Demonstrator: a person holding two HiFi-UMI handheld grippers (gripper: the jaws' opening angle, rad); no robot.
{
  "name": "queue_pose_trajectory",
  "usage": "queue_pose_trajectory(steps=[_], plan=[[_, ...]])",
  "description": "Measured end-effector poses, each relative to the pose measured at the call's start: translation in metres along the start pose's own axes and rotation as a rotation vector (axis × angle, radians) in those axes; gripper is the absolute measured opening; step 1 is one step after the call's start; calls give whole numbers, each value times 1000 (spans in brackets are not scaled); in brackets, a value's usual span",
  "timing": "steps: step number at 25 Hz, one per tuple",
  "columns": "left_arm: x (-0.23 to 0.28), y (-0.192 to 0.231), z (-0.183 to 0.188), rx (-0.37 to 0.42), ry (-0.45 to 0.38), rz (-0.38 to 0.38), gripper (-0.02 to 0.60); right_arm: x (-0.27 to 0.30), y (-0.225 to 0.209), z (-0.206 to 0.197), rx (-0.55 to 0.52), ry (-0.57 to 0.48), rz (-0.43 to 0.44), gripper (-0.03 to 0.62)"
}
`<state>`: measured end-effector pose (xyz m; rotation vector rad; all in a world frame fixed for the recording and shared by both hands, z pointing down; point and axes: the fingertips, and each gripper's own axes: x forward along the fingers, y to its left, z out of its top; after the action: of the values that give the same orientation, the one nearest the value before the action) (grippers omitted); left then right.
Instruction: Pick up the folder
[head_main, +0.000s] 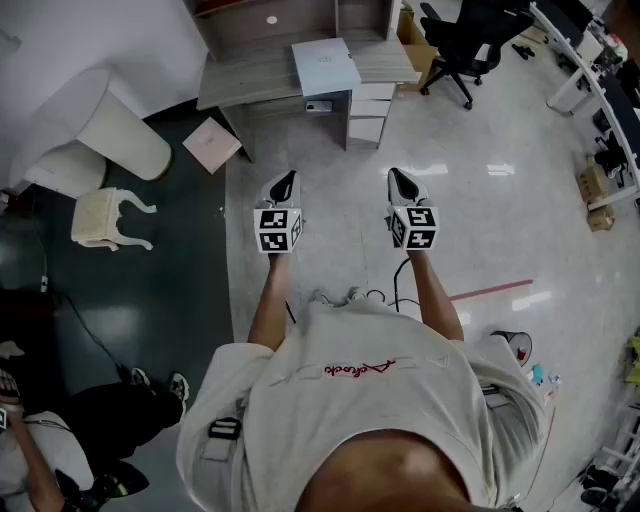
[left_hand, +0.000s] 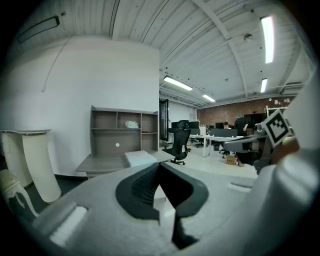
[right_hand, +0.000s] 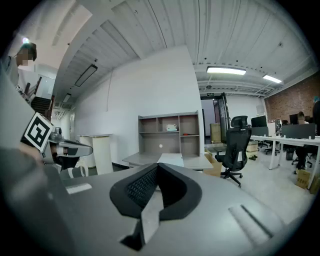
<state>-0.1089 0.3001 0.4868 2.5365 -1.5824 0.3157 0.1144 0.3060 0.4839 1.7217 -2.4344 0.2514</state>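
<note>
1. Head view: the folder lies flat on the desk at 12 o'clock, well apart from both tools. The left gripper and the right gripper hang side by side over bare floor, each clenched on nothing. If they reach the desk clenched like this, they would probably shove the folder toward the shelf unit rather than take it. The cables on the floor at 6 o'clock, near the person's feet, could catch a step forward.

2. Left gripper view: the jaws meet at their tips with nothing between them, and the folder shows just past them at 11 o'clock. It is thin and lies flat, so it offers little edge. A lower jaw that comes in too steeply would likely scrape the desktop and slide the folder away.

3. Right gripper view: the jaws are closed here too, and empty. The office chair stands at 3 o'clock beside the desk — a wide approach might bump it. If both tools go for one corner, they could knock together.
</note>
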Motion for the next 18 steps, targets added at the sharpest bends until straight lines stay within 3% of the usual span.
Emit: queue_pose_trajectory(steps=[18], plan=[[26, -22, 7, -11, -10, 43, 0, 11, -22, -5, -15, 11, 67, 7]])
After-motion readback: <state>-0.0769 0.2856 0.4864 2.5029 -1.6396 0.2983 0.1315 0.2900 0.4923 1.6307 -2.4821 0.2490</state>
